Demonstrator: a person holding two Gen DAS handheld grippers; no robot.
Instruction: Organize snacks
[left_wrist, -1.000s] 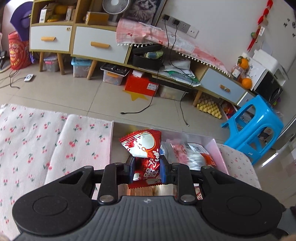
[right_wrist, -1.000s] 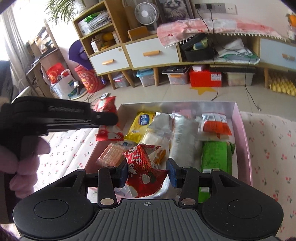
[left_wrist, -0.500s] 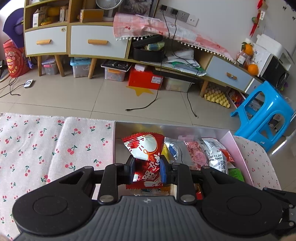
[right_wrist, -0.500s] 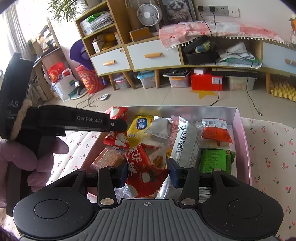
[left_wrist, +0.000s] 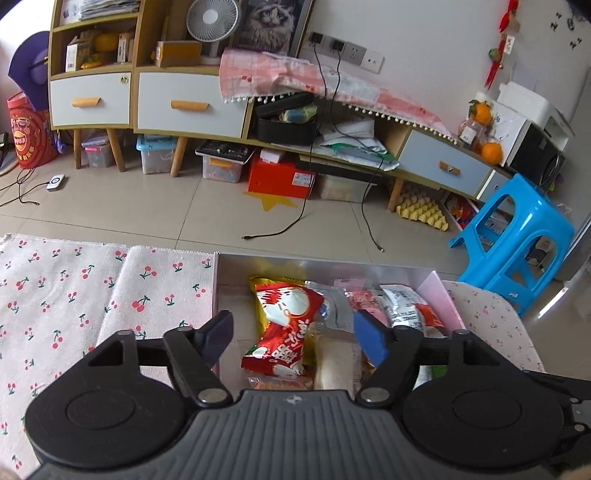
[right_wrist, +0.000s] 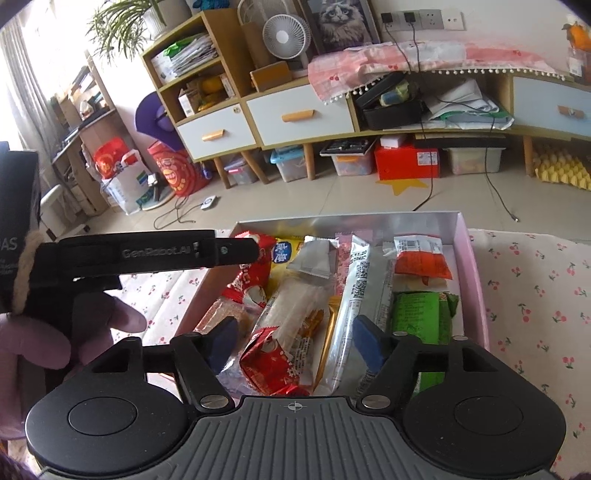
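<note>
Both wrists: grippers (left_wrist: 293, 338) (right_wrist: 293, 345) wide, empty-handed.

Left black two-finger gripper (left_wrist: 293, 334) and right black two-finger gripper (right_wrist: 293, 339) are both hovering spread wide over the pink rectangular box (right_wrist: 476, 280), gripping nothing.

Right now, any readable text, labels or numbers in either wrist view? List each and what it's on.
"GenRobot.AI": on the side of the left gripper, right wrist view.
"AS": end of a cut-off word on the black gripper body at the frame edge.
Large white Chinese characters: on the red snack packet, not legible to me.
Barcode and fine print on the silver snack packet: too small.
Red box label: blurred.
</note>
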